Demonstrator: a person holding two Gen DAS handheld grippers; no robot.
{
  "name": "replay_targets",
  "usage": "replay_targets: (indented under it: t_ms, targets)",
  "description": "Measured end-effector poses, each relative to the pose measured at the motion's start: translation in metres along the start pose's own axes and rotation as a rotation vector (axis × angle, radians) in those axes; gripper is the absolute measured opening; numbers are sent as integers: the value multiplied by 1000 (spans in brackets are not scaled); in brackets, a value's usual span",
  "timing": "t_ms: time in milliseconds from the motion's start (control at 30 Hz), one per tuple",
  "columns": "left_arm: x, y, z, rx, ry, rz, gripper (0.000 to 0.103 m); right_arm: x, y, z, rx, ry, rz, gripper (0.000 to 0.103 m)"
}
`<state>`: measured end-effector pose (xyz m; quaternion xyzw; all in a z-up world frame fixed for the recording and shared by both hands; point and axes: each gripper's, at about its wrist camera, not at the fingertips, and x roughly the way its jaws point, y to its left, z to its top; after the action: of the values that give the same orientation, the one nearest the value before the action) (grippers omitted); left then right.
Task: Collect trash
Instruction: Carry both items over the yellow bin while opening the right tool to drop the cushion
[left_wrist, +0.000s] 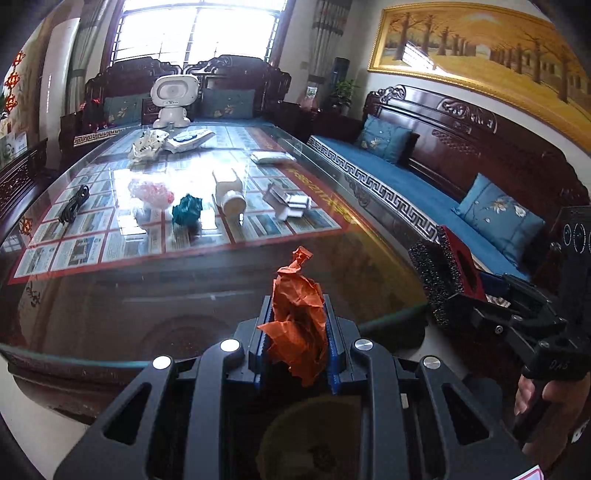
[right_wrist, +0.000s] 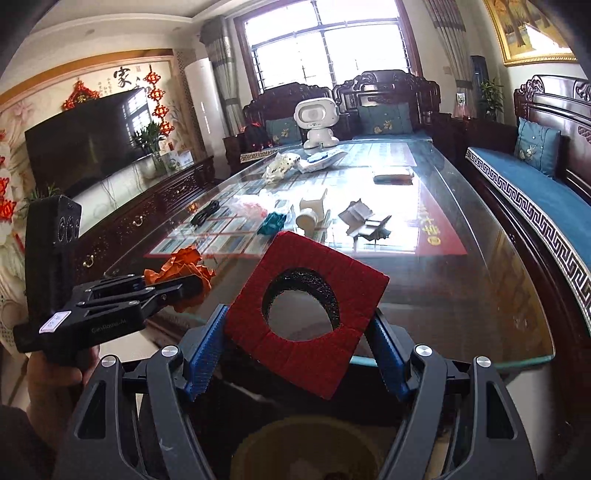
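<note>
Glass table — crumpled orange paper in left tongs

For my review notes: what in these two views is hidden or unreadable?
- Trash container: neither view shows it clearly; only a blurred round shape behind the gripper bodies.
- Lower part of the orange paper: covered by the left gripper fingers.
- Printed sheets under the glass table: too small, glare.

Crumpled orange paper is pinched upright; a red-topped black box is held tilted.
</note>
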<state>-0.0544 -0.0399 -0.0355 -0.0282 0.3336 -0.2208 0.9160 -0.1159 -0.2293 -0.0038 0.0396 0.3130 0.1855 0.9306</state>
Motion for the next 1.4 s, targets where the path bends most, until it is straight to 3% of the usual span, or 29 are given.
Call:
replay_targets:
  t_ms: [300, 533, 867, 1267, 1400]
  targets:
    - [4, -23, -74, 8, 115, -49, 25, -8, 14, -78, 21, 141, 33, 71]
    - [12, -23, -124, 6, 206, -66, 25, -12, 15, -113, 52, 180, 3, 71]
    - [9, -28, -151, 11, 227, -80, 25, -8, 15, -135, 88, 190, -10, 71]
    - [7, -37, -153, 22, 235, -89, 25, -12, 13, -146, 101, 194, -15, 72]
    - [7, -39, -152, 28, 236, -88, 25, -14, 9, -147, 131, 198, 2, 78]
